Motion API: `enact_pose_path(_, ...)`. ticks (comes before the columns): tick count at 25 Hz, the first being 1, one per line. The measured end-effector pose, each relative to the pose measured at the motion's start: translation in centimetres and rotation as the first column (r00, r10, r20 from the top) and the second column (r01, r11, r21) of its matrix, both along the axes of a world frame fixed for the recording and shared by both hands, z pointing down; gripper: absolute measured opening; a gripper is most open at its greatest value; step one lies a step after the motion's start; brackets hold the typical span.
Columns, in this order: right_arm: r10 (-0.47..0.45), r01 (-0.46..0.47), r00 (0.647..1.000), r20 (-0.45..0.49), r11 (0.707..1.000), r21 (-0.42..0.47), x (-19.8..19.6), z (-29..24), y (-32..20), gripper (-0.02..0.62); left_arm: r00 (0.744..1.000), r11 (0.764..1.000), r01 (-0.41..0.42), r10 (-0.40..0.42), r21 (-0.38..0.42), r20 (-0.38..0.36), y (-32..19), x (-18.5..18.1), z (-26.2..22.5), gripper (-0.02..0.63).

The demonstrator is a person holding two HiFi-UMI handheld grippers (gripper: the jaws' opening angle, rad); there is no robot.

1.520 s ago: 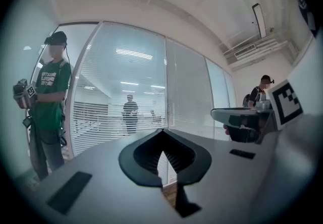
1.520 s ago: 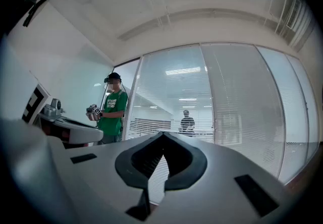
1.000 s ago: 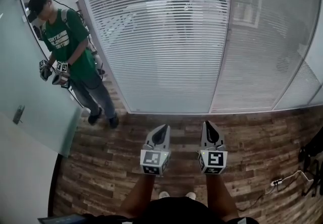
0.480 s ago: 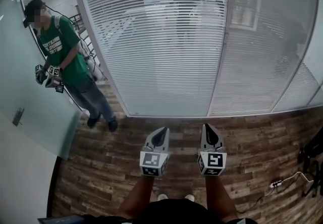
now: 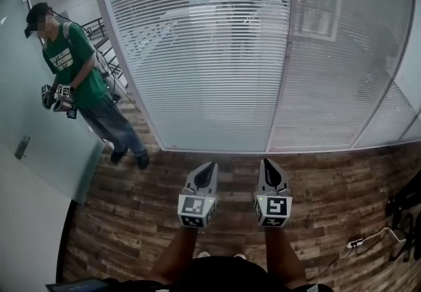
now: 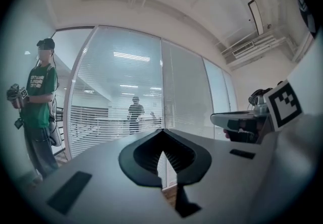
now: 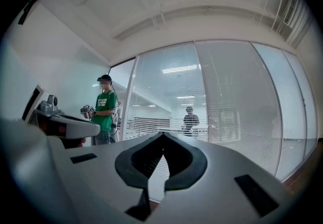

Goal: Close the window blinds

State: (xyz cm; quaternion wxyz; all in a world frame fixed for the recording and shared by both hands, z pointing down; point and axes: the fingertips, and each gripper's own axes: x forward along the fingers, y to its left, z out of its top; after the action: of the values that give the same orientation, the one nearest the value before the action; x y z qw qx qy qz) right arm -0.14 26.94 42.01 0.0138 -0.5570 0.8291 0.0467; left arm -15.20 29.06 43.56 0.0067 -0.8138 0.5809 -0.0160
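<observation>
There are two grippers, two other people and at least three glass panes. The left gripper (image 5: 208,170) and the right gripper (image 5: 269,166) are held side by side, a little apart, above the brown wooden plank floor (image 5: 131,205), and both point at the glass wall. The jaws of each are pressed together at the tips and nothing is between them.

The white slatted window blinds (image 5: 210,73) hang behind the panes, straight ahead of both grippers and well apart from them. The slats of the wide left pane let the room behind show through. The pane to the right of it looks denser.

One person in a green T-shirt (image 5: 72,64) stands at the left beside a pale frosted door (image 5: 39,146) and holds a pair of marker-cube grippers (image 5: 56,97). One dark-clothed figure (image 5: 242,4) stands behind the blinds; the slats leave only an outline of it.

The marker cubes hide the wearer's hands, and only the bare forearms (image 5: 177,254) show. A white cable (image 5: 368,239) on the floor runs to dark objects that the right edge cuts off; what they are I cannot tell.

Compared with a second ago, the person in green is further to the left and higher in the head view, the dark figure is slightly more to the right, and the two grippers are almost in the same place, with the jaws closed as before.
</observation>
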Motion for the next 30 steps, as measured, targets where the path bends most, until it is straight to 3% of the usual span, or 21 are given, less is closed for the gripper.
enact_pose_path(5,-0.016,0.016,1.000,0.006,1.000,-0.011,1.1,0.4,-1.0,-0.003,1.000,1.000,0.012,-0.012,0.001,0.004,-0.6,1.3,0.0,0.000)
enact_pose_path(14,-0.012,0.012,1.000,-0.008,1.000,-0.021,0.6,0.9,-4.7,-0.003,0.999,0.999,0.033,-0.033,-0.014,-0.002,-4.1,0.2,0.7,0.000)
enact_pose_path(22,-0.001,0.001,1.000,-0.016,1.000,-0.026,-1.3,1.4,-11.0,-0.003,0.999,0.999,0.038,-0.038,-0.039,0.003,-10.7,-1.8,1.6,0.000)
enact_pose_path(30,0.030,-0.031,0.999,-0.036,0.998,-0.048,-2.8,1.5,-18.2,-0.003,1.000,0.999,-0.010,0.009,-0.033,-0.011,-18.5,-3.3,1.0,0.000)
